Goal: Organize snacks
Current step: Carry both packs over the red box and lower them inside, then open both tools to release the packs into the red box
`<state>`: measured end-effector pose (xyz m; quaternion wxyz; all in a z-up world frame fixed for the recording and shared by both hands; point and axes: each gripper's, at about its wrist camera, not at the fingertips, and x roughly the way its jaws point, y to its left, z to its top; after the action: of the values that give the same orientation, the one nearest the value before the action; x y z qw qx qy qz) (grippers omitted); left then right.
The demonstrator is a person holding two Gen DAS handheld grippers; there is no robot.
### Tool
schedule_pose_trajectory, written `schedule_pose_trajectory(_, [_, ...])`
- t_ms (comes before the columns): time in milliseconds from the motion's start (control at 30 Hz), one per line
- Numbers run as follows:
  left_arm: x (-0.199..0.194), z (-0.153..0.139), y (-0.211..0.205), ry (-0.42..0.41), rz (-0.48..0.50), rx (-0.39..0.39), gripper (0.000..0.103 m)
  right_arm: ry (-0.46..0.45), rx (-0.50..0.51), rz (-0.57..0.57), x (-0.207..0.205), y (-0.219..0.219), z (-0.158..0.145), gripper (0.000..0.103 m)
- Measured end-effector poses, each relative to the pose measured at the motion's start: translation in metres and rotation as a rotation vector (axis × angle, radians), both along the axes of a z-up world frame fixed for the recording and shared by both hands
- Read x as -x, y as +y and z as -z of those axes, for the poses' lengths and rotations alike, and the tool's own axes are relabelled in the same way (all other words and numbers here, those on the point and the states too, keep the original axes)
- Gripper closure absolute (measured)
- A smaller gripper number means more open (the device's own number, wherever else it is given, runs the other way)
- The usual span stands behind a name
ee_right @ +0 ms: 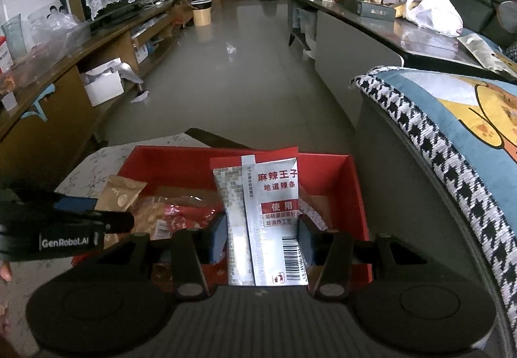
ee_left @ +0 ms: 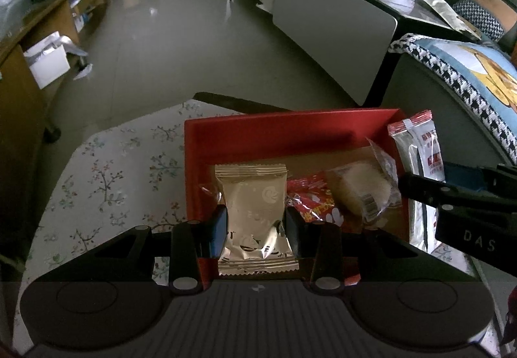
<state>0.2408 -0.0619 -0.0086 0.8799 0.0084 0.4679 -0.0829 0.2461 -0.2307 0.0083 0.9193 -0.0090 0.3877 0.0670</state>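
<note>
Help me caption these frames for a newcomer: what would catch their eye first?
The red box on the floral tablecloth, already holding wrapped snacks. Over it, the left hand-held gripper clamps a beige snack packet, and the right hand-held gripper clamps a silver-and-white spicy-strip packet.

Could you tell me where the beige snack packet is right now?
The beige snack packet is clamped in the left gripper, held over the red box, left of the red wrapper.

Beige packet (ee_left: 255, 206) hides red box (ee_left: 290, 128) floor.
</note>
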Motion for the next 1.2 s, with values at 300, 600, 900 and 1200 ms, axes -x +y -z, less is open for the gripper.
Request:
schedule_pose_trajectory(300, [-0.004,0.006,-0.002,0.006,-0.005,-0.011,0.057,0.002,-0.002,0.002,-0.005,-0.001,0.007,0.050])
schedule_pose_trajectory(600, [-0.008,0.011,-0.002,0.014,-0.009,-0.011,0.057,0.003,-0.004,0.017,-0.010,-0.004,0.015,0.050])
schedule_pose_trajectory(900, [-0.012,0.021,-0.006,0.034,-0.012,-0.014,0.057,0.013,-0.010,0.030,-0.017,-0.007,0.025,0.050])
schedule_pose_trajectory(1200, [-0.017,0.030,-0.008,0.052,-0.019,-0.017,0.056,0.026,-0.001,0.053,-0.024,-0.011,0.036,0.050])
